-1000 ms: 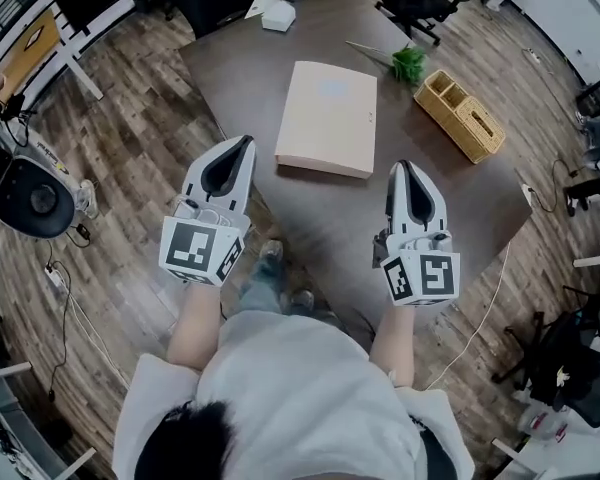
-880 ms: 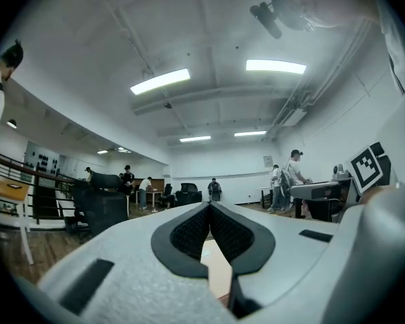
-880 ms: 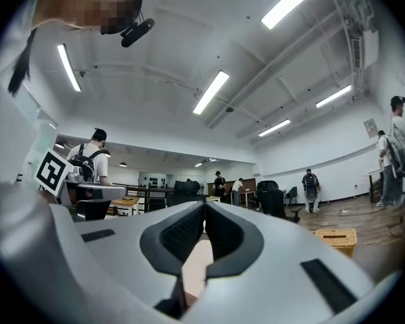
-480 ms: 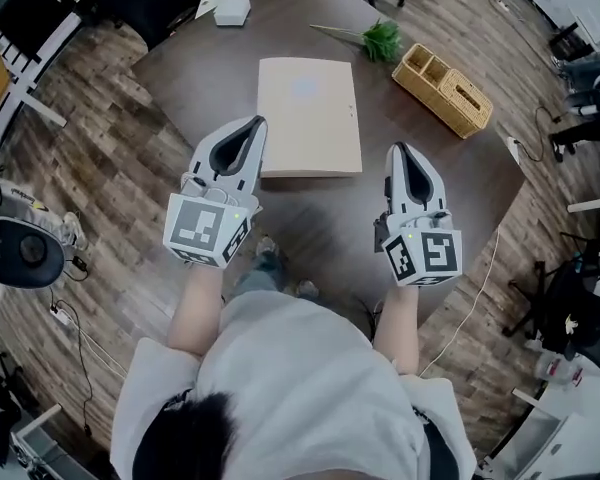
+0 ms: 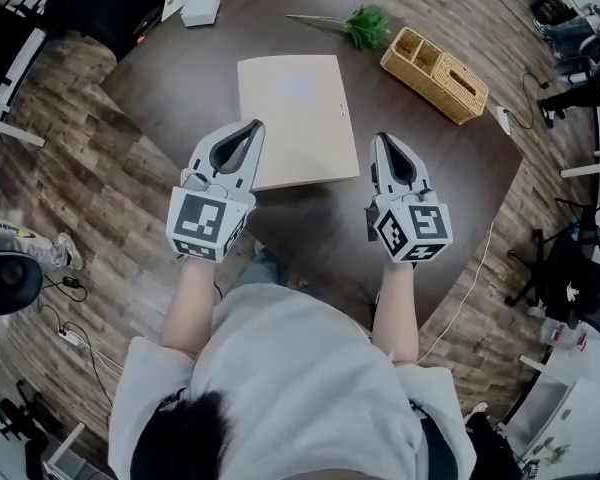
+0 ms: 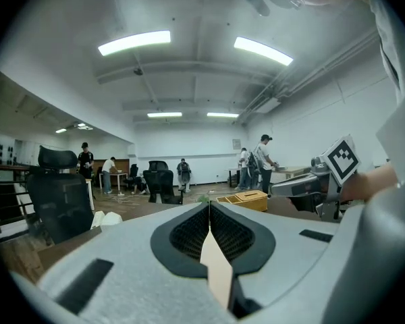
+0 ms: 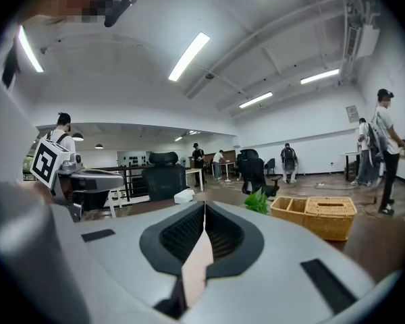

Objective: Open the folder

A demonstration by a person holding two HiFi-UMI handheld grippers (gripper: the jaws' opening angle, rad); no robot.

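The folder (image 5: 298,118) lies shut and flat at the middle of the dark table (image 5: 170,78), pale tan, its long edges running near to far. A small tab shows on its right edge.

The left gripper (image 5: 254,126) is at the folder's near left corner. From the head view its tip overlaps that corner, but I cannot tell whether it touches. Its fingers are pressed together with nothing between them, as the left gripper view shows. The right gripper (image 5: 382,139) is over bare table just right of the folder's near right corner, apart from it. Its fingers are also together and empty. Both grippers point away from the person, roughly level, each with its marker cube at the near end.

To the far right of the folder stands a wicker basket (image 5: 435,73), with open compartments at its far end and a slotted lid at its near end. A green sprig (image 5: 365,26) lies just left of the basket, beyond the folder. A white box (image 5: 201,8) sits at the table's far left.

The table stands on a wood floor (image 5: 60,138). Both gripper views show people standing well off in the room.
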